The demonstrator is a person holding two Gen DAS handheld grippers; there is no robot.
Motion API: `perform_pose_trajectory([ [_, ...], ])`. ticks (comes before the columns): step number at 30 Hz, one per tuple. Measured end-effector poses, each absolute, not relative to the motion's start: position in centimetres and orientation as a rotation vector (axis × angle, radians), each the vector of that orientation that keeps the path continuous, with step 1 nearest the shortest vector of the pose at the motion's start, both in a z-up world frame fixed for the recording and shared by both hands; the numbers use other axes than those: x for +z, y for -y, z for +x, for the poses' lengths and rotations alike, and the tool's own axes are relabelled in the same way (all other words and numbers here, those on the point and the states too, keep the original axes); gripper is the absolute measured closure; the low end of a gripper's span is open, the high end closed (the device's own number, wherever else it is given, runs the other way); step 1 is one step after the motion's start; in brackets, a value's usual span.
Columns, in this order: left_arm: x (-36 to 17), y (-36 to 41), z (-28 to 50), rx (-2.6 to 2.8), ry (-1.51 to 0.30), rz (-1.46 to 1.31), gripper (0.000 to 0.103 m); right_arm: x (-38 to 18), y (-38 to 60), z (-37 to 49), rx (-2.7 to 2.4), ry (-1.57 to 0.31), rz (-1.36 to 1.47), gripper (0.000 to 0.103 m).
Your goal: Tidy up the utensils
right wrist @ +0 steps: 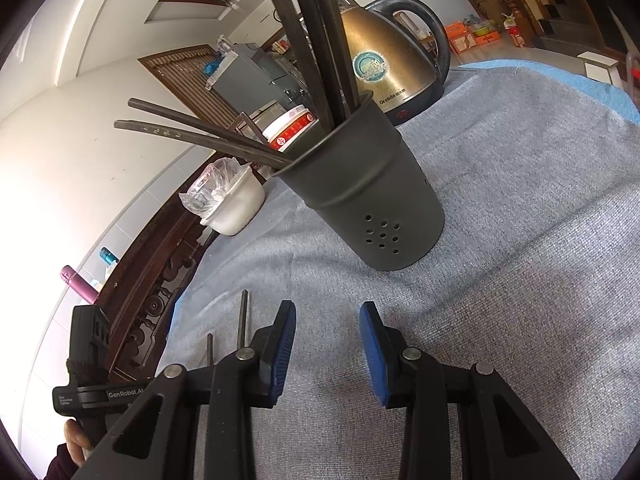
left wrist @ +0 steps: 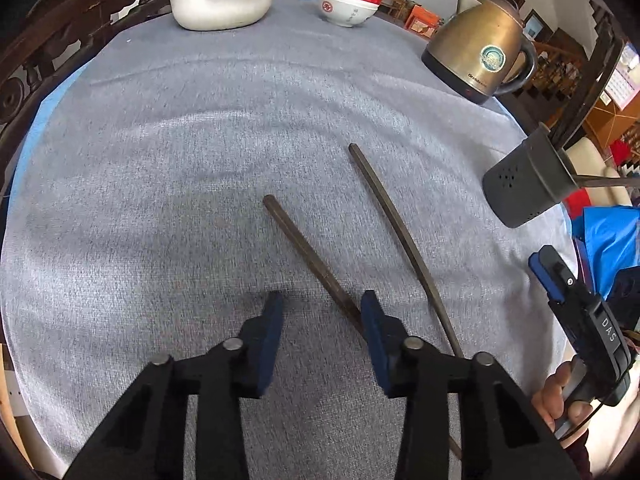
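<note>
Two dark chopsticks lie on the grey tablecloth in the left wrist view: one runs under my left gripper's right finger, the other lies just to its right. My left gripper is open and empty, low over the cloth beside the near chopstick. A dark grey holder with several chopsticks in it stands ahead of my right gripper, which is open and empty. The holder also shows at the right edge of the left wrist view.
A brass kettle stands at the back right, stacked red and white bowls and a white basin at the far edge. A carved wooden chair back borders the table's left side. The right gripper's body is at the right.
</note>
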State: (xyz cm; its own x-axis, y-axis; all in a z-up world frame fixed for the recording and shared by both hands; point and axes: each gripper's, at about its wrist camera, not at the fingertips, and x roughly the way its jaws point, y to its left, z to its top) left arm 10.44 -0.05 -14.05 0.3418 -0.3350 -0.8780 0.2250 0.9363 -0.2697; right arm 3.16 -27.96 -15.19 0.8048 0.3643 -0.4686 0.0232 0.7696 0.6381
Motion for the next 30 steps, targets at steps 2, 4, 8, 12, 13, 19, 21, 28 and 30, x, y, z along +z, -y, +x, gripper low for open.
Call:
perform_pose_trajectory([
  [2,-13.8,0.1,10.8,-0.385,-1.160,-0.106,0.087,-15.2,28.0,3.2,0.195,-0.622,0.675,0.066],
  [4,-13.7,0.2,11.2,-0.404,-1.169,-0.102,0.092,-15.2,27.9,3.2,0.190,-0.627,0.673,0.066],
  [8,-13.6,0.9,12.0,-0.434,-1.150,-0.054,0.095,-15.3,27.9,3.4,0.173,-0.641,0.668,0.066],
  [12,-13.8,1.4,12.7,-0.498,-1.149,0.007,0.095,-15.2,27.5,3.5,0.146,-0.661,0.637,0.066],
  [13,-13.8,1.4,12.8,-0.514,-1.147,0.018,0.095,-15.0,27.2,3.6,0.150,-0.666,0.620,0.066],
  [19,-13.5,0.1,12.0,-0.534,-1.140,0.048,0.087,-12.9,23.0,2.9,0.234,-0.721,0.510,0.068],
  [21,-13.4,-0.4,11.7,-0.535,-1.134,0.038,0.071,-12.0,20.6,2.8,0.273,-0.758,0.428,0.069],
  [28,-13.2,-2.0,10.5,-0.521,-1.136,-0.035,0.066,-13.2,15.8,2.8,0.274,-0.911,0.280,0.077],
  [30,-13.2,-2.1,10.3,-0.517,-1.139,-0.039,0.066,-14.0,15.7,2.8,0.257,-0.948,0.263,0.082],
])
